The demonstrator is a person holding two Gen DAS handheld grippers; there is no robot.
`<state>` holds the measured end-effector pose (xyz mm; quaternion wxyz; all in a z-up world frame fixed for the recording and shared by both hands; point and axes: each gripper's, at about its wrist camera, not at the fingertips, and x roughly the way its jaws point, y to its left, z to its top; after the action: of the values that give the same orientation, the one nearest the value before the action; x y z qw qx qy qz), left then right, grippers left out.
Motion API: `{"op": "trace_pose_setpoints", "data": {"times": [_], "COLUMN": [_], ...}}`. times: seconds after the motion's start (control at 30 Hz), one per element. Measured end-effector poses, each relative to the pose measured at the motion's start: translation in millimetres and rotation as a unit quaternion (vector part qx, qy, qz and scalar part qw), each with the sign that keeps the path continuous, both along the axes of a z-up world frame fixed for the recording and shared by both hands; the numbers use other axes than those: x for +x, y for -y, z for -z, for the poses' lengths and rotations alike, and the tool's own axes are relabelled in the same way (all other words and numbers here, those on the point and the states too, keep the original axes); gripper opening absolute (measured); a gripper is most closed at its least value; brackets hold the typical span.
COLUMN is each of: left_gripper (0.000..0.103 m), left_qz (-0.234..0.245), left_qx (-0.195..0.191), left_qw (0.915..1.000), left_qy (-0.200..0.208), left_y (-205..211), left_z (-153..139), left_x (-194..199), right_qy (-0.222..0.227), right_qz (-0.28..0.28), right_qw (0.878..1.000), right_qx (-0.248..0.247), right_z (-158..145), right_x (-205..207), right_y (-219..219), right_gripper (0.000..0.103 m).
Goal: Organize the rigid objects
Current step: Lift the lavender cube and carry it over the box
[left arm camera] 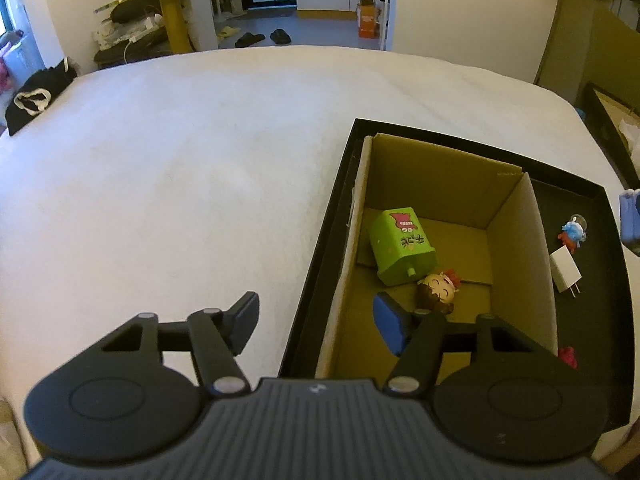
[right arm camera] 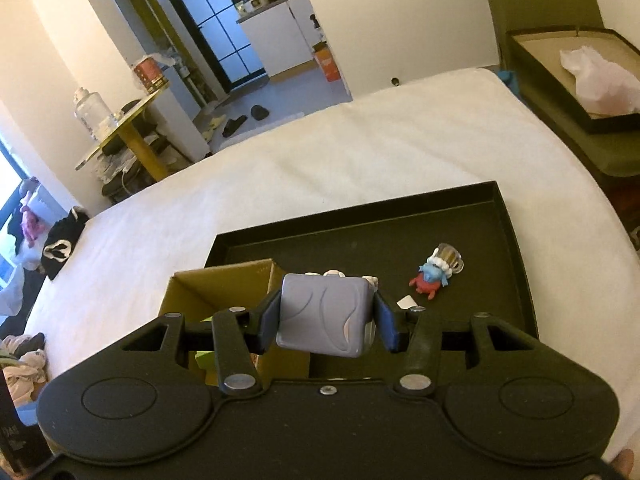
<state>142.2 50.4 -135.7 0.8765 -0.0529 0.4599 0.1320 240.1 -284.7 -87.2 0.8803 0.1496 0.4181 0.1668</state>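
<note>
right hand-held gripper (right arm camera: 326, 326) is clamped on a grey-lilac block (right arm camera: 324, 314), one pad on each side face, held in the air above the black tray (right arm camera: 516, 240) and just beside the cardboard box (right arm camera: 224, 280). the block looks like hard moulded plastic, rounded corners, smooth skin: judged light and stiff, a bit slippery. the flat side faces are the sensible hold, as now; the rounded edges would let it roll out.

left hand-held gripper (left arm camera: 316, 326) is empty, jaws standing apart. one finger hangs over the white bed (left arm camera: 180, 180), the other over the box's near end.

inside the cardboard box (left arm camera: 508, 216), which sits in the tray: one green toy box (left arm camera: 400, 248) lying on its side, one small doll head (left arm camera: 436, 290) touching it. both look like rigid plastic, light.

on the bare tray floor: one blue-and-red figure (right arm camera: 434, 276) with a clear cup on it, one white charger (left arm camera: 564, 274) with prongs, and one red bit (left arm camera: 568, 356) at the near edge, too hidden to name. the figure looks fiddly, with thin limbs, and is best taken round the body. the charger is best taken across its flat faces, not the prongs.

count: two grippers, one tray, one cardboard box, two toys boxed, one block in hand, three pieces loose.
</note>
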Motion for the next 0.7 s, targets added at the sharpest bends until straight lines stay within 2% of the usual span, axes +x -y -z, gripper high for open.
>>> {"op": "trace_pose_setpoints", "data": {"times": [0.1, 0.17, 0.27, 0.6, 0.7], "left_gripper": [0.052, 0.041, 0.031, 0.022, 0.015], "left_qz": [-0.003, 0.003, 0.010, 0.029, 0.033], "left_qx": [-0.013, -0.022, -0.036, -0.066, -0.079], "left_qw": [0.9999, 0.9997, 0.9993, 0.9973, 0.9963], "left_qy": [0.003, 0.004, 0.001, 0.008, 0.010], "left_y": [-4.8, -7.1, -10.7, -16.9, -20.6], "left_z": [1.6, 3.1, 6.0, 11.7, 14.8], "left_x": [-1.2, -2.9, -3.6, -2.6, -1.2], "right_qy": [0.008, 0.016, 0.034, 0.052, 0.047], "right_qz": [0.000, -0.001, -0.005, -0.073, -0.090], "right_qw": [1.000, 1.000, 0.999, 0.996, 0.995], "right_qx": [-0.009, -0.014, -0.017, -0.006, -0.011], "right_z": [-3.0, -5.6, -11.3, -15.1, -13.5], "right_x": [0.5, -0.7, -4.5, -7.0, -5.7], "right_y": [-8.0, -14.4, -24.3, -76.9, -94.4], "right_gripper": [0.048, 0.048, 0.048, 0.048, 0.048]}}
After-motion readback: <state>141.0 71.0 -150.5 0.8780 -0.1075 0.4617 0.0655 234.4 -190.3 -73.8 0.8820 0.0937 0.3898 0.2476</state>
